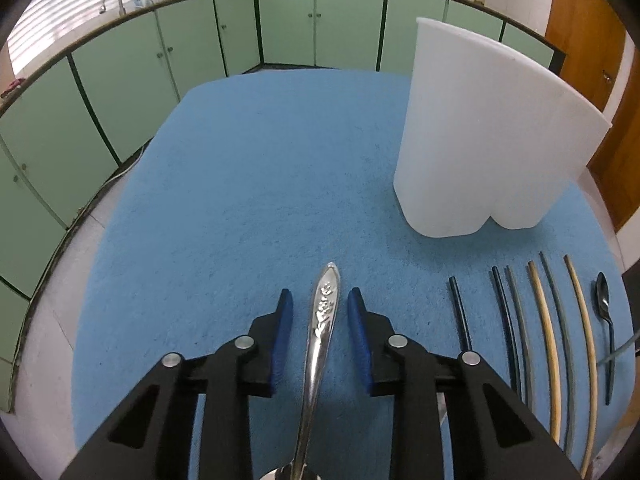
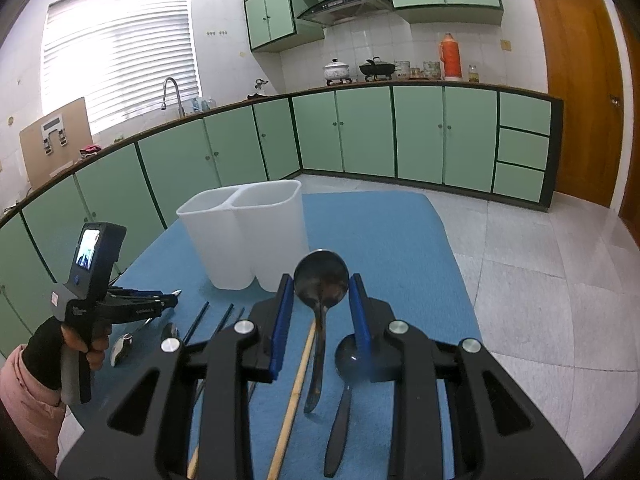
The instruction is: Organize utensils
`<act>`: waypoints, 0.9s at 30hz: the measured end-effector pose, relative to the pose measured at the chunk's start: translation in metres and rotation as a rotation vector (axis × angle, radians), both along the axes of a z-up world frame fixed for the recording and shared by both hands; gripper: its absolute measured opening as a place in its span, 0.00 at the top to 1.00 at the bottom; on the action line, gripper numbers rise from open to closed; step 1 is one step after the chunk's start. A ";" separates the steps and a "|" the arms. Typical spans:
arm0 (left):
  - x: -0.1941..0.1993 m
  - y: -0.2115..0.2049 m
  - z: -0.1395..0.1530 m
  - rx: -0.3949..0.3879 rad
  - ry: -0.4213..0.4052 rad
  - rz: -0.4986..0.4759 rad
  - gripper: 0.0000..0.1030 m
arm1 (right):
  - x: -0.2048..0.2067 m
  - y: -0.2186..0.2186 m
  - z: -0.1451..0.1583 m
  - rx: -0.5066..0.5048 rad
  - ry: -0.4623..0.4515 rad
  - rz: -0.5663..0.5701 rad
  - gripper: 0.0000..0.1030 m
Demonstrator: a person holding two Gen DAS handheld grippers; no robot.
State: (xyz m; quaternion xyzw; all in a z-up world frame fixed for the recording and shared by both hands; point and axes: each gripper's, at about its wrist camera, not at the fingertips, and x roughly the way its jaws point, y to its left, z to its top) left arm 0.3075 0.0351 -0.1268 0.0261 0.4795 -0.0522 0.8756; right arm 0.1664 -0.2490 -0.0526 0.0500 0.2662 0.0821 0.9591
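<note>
In the left wrist view my left gripper (image 1: 320, 300) is open around a silver spoon's embossed handle (image 1: 325, 316), which lies on the blue mat between the jaws without touching them. The white two-compartment holder (image 1: 488, 140) stands to the far right. Several chopsticks (image 1: 548, 332) and a black spoon (image 1: 605, 320) lie in a row on the right. In the right wrist view my right gripper (image 2: 320, 292) is open with a dark ladle-like spoon (image 2: 320, 276) between its jaws. The holder (image 2: 244, 232) stands just behind. The left gripper (image 2: 140, 304) shows at left over the silver spoon (image 2: 122, 346).
The blue mat (image 1: 240, 200) covers the table; its edges drop to a tiled floor (image 2: 540, 280). Green cabinets (image 2: 360, 136) ring the room. Another black spoon (image 2: 344, 392) and a bamboo chopstick (image 2: 296, 392) lie under my right gripper.
</note>
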 end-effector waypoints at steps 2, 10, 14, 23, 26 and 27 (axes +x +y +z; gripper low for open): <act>0.002 -0.001 0.000 -0.010 0.009 -0.008 0.82 | 0.001 0.001 -0.001 0.001 0.001 -0.001 0.73; -0.009 -0.002 0.005 -0.042 -0.048 -0.015 0.87 | 0.002 0.001 0.000 0.003 0.002 0.005 0.73; -0.033 0.008 0.024 -0.108 -0.145 -0.017 0.87 | 0.000 0.005 0.003 0.002 -0.012 0.019 0.73; -0.091 0.026 0.065 -0.187 -0.395 -0.013 0.87 | -0.008 0.015 0.014 0.013 -0.038 0.058 0.74; -0.104 0.027 0.079 -0.196 -0.449 -0.015 0.87 | -0.010 0.017 0.020 0.014 -0.046 0.063 0.74; -0.108 0.027 0.084 -0.201 -0.463 -0.016 0.87 | -0.010 0.017 0.022 0.012 -0.051 0.064 0.74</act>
